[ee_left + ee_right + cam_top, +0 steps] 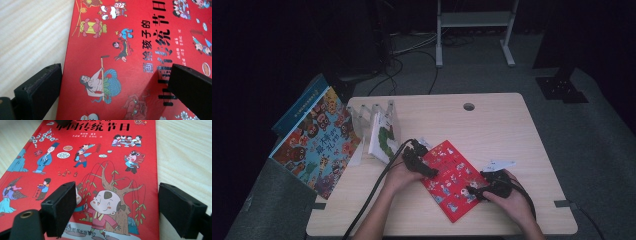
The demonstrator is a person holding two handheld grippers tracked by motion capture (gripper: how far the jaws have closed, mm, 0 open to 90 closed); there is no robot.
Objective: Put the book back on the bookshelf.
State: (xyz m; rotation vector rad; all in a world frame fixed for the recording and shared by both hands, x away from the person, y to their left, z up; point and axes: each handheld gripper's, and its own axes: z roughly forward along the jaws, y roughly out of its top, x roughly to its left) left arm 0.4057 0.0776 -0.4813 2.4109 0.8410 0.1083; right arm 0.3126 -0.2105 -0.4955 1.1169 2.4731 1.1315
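A red picture book [449, 175] with cartoon figures lies flat on the wooden table [497, 125], near its front edge. My left gripper [427, 170] rests at the book's upper left edge. In the left gripper view the book [120, 62] runs under my left gripper [115, 75]; its jaws stand wide apart, one over bare wood and one over the cover. My right gripper [472, 191] is at the book's lower right side. In the right gripper view my right gripper [117, 195] stands open across the book's [100, 157] right edge, with nothing pinched.
A clear slotted book stand [374, 117] holds a white and green book [383, 136] at the table's back left. A large colourful book [314, 142] leans off the left edge, with a blue one [299, 107] behind it. A cable hole [469, 106] sits near the far edge.
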